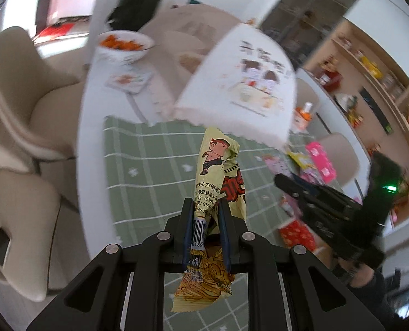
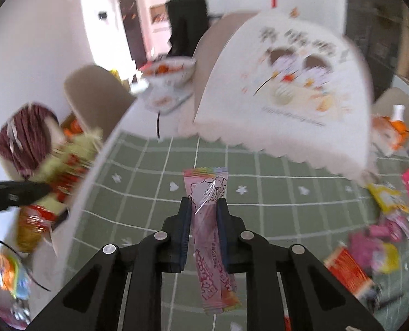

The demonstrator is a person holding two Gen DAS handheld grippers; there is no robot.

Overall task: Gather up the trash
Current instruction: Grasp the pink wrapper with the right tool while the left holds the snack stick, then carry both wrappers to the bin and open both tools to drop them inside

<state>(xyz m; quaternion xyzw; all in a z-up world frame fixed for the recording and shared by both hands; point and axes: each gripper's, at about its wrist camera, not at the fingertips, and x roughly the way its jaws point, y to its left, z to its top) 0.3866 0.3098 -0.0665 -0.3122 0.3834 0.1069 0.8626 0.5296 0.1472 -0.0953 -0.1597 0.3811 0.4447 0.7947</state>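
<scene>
1. Left gripper: jaws narrow, clamped on a yellow snack wrapper. The wrapper is off the table, above the green checked mat.
2. Right gripper: jaws narrow, pinching a pink wrapper, also held in the air over the mat. The grip looks firm; the pads press on both sides.
3. Judged step: carry both wrappers to the white paper bag standing at the far edge of the mat.
4. Doing it well: keep both grips closed until each wrapper is over the bag mouth. The mouth cannot be seen from here, so approach from above. Bring one hand at a time, since both wrappers are light and floppy and could snag on the bag rim.
5. Yellow wrapper: long axis runs along the fingers. The torn top end points forward and away, the tail hangs back under the jaws, and it is gripped about mid-length.
6. Pink wrapper: long and thin, with its axis along the fingers too. The rainbow-edged end points forward and the other end trails back below the jaws.
7. More wrappers lie scattered on the right side of the mat, not yet collected.
</scene>
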